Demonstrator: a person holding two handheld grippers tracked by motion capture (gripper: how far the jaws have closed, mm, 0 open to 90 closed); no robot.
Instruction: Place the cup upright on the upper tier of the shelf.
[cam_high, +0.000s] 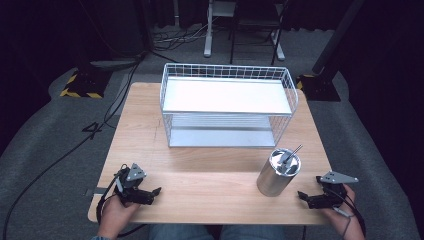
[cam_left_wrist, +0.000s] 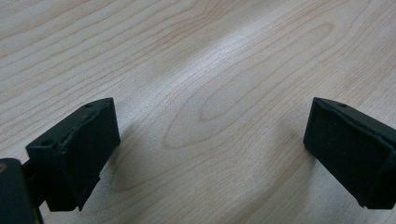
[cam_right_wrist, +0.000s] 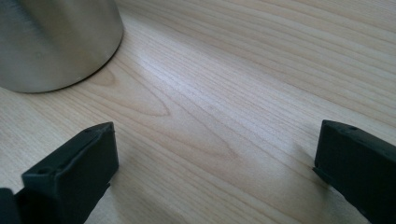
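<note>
Both grippers, left (cam_high: 156, 192) and right (cam_high: 301, 196), jaws apart (empty), right near the steel cup (cam_high: 278, 172), apparently resting on table (cam_high: 210, 195)

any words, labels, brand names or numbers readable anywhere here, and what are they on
None can be read.
The steel cup: no label or brand mark on its side in the high view or the right gripper view.
The wire rack: no tag or print.
The wooden table: bare grain.
The yellow-and-black striped plate on the floor: stripes, no lettering.
</note>
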